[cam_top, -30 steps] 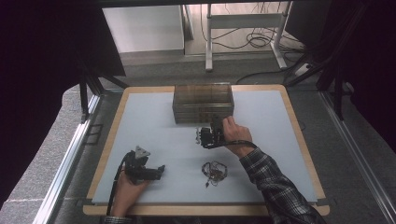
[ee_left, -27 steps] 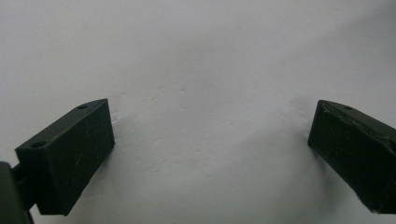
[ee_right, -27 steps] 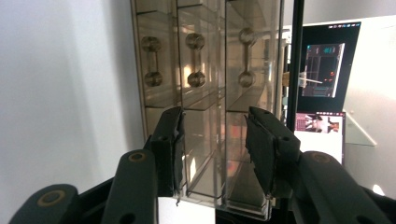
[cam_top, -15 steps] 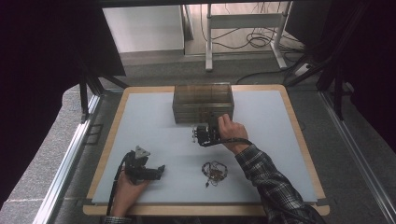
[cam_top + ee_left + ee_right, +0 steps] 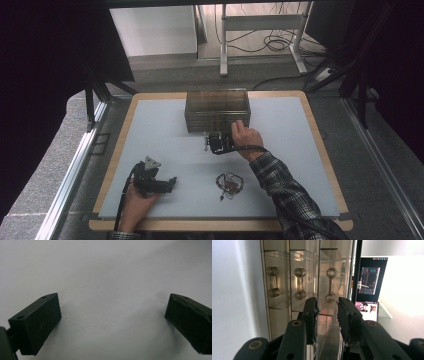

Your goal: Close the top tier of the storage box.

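Note:
A clear smoky drawer box [image 5: 217, 110] stands at the back middle of the white mat [image 5: 280, 165]. My right gripper [image 5: 218, 135] is held against its front. In the right gripper view the box [image 5: 277, 272] shows three see-through drawer handles. The gripper's jaws [image 5: 327, 303] stand on either side of the end knob of the third handle [image 5: 330, 285]. They have just been closing, and a small gap still shows beside the knob. My left gripper [image 5: 171, 183] lies on the mat at the front left, open, with bare mat between its jaws [image 5: 112, 312].
A small tangle of chain or beads [image 5: 229, 183] lies on the mat in front of the right forearm. The mat sits on a wooden board [image 5: 320, 150]. Metal rails [image 5: 70, 170] run along both sides.
The right gripper has edged slightly left and closer to the box front. The left hand and its gripper have kept still.

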A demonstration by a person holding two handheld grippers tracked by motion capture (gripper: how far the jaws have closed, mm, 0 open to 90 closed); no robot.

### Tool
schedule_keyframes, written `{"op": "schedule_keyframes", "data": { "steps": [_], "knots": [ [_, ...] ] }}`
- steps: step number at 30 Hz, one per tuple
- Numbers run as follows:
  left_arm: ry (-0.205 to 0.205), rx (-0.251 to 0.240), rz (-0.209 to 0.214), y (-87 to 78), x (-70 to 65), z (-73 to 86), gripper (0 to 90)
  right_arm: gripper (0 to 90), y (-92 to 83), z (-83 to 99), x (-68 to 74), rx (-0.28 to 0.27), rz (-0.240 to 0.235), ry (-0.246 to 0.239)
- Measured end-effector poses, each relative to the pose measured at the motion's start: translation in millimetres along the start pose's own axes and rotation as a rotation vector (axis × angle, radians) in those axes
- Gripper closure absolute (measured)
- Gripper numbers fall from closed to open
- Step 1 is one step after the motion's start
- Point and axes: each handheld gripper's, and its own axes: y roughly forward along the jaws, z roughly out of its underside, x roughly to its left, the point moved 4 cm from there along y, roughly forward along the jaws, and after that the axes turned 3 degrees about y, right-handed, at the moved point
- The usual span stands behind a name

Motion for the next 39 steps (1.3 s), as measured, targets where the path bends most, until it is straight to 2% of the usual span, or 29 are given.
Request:
{"op": "schedule_keyframes", "data": {
  "steps": [19,39],
  "knots": [
    [0.005,0.004,-0.001,-0.3,0.4,0.2,0.5,73.0,8.9,-2.7,-0.6,0.015,0.002,0.001],
    [0.005,0.004,-0.001,-0.3,0.3,0.2,0.5,80.2,10.4,-5.2,-2.8,-0.001,0.008,0.003]
  ]
}}
